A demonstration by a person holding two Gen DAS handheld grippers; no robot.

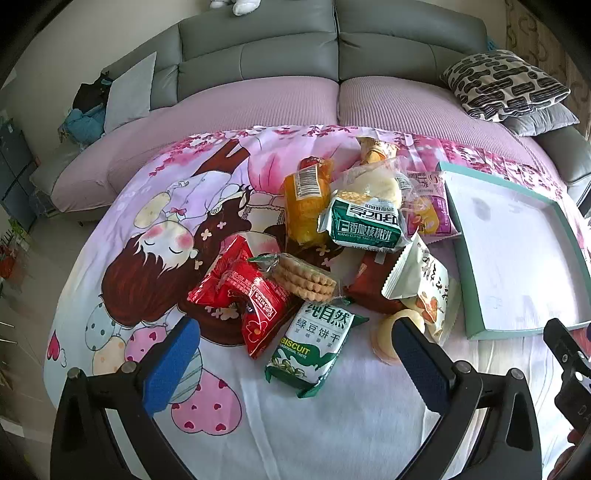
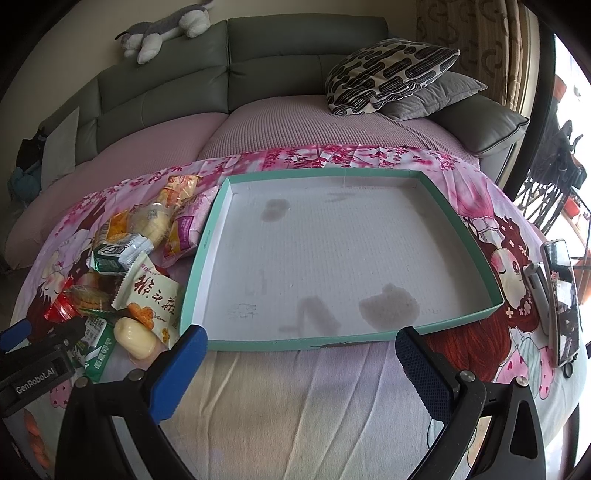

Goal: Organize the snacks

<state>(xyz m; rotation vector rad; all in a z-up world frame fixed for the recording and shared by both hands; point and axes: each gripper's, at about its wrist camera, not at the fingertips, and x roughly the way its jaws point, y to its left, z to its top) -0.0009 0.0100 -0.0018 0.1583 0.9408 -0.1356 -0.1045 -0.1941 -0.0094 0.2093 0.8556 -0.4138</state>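
A pile of snack packets lies on a cartoon-print cloth (image 1: 155,236). In the left wrist view I see a green biscuit pack (image 1: 314,347), a red packet (image 1: 255,306), round crackers (image 1: 306,280), an orange bag (image 1: 306,199) and a green-white walnut pack (image 1: 365,225). My left gripper (image 1: 295,362) hovers open just before the biscuit pack, nothing between its pads. A shallow teal-rimmed box (image 2: 476,236) with a white stained floor holds nothing. My right gripper (image 2: 303,358) stands open at the box's near edge. The pile (image 2: 140,280) sits left of the box.
A grey sofa with a pink cover (image 1: 258,99) runs behind the table. Patterned and grey cushions (image 2: 391,70) lie at its right end, a plush dog (image 2: 166,26) on its back. A phone on a stand (image 2: 561,299) sits at the table's right edge.
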